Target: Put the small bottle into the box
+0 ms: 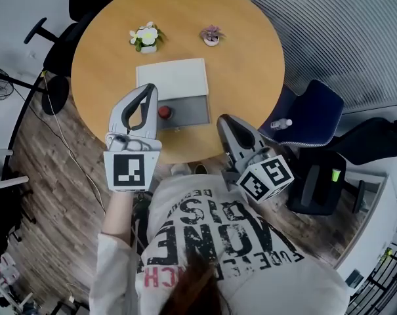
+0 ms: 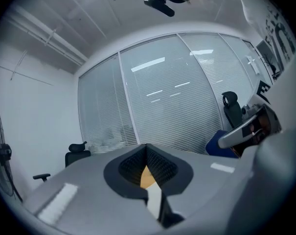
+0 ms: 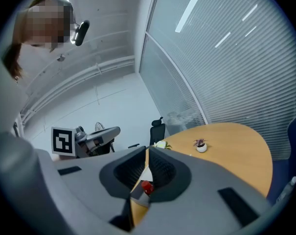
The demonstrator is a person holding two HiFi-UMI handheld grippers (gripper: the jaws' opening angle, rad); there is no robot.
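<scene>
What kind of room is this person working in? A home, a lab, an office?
Most likely an office meeting room: there is a round wooden table, swivel office chairs around it, and a glass wall with blinds.

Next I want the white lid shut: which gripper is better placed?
Left, probably: the left gripper hangs, jaws shut, over the white lid at its left edge; the right gripper sits back beside the gray tray.
</scene>
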